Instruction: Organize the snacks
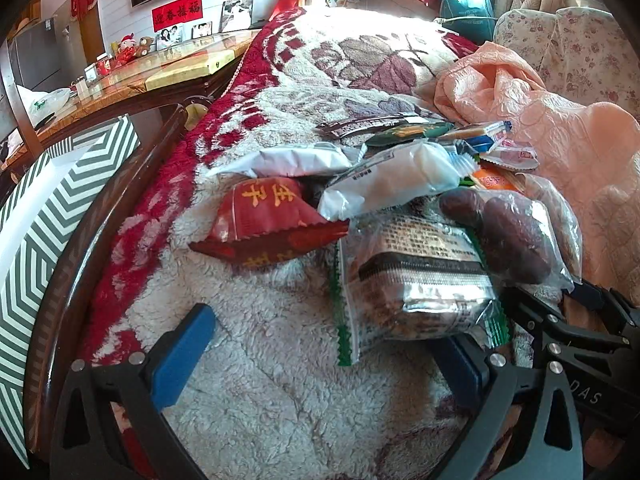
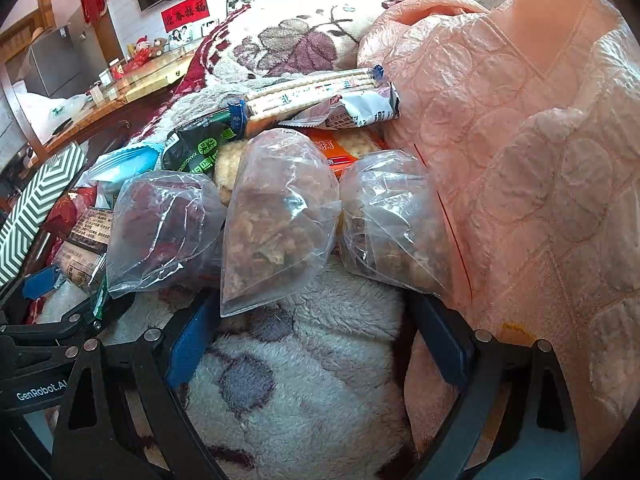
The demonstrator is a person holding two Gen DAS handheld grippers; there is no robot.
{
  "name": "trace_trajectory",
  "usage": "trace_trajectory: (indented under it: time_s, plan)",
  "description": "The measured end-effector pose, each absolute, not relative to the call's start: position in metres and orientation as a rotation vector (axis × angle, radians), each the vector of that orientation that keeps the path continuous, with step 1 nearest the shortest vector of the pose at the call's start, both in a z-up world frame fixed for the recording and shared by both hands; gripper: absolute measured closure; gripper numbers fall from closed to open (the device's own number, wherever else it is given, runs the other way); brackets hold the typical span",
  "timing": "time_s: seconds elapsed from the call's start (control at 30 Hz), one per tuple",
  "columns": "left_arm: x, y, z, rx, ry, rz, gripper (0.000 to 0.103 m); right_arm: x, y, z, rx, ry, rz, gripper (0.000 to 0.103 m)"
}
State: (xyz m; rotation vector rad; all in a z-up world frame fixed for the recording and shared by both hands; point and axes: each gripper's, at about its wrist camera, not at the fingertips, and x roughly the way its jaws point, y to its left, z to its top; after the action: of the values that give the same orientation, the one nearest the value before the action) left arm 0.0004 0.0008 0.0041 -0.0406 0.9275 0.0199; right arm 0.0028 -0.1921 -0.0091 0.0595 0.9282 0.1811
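At far left a green-and-white chevron box (image 1: 60,200) stood beside the bed's dark wooden rail. The left gripper (image 1: 324,356) hovered over the fleece blanket (image 1: 280,380), its blue pads spread wide and gripping nothing; the right-hand pad lay partly beneath a clear green-edged cracker packet (image 1: 416,280). The snack heap rested on the blanket: a red foil packet (image 1: 264,220) at its left edge, a white wrapped cake (image 1: 396,176) above it, and a bag of red dates (image 1: 508,232) to the right. Further right, the right gripper (image 2: 320,340) was also spread apart and empty, with a bag of walnuts (image 2: 276,224) just ahead between its pads. A second nut bag (image 2: 392,220) touched the peach quilt (image 2: 520,140).
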Motion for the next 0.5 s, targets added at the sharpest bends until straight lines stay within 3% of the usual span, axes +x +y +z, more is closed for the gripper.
trace_trajectory:
  time_s: [0.5]
  plan:
    - [0.0009, 0.0011, 0.0046, -0.042, 0.927, 0.019, 0.0, 0.0028, -0.1921, -0.0087, 0.061, 0.928, 0.179, 0.009]
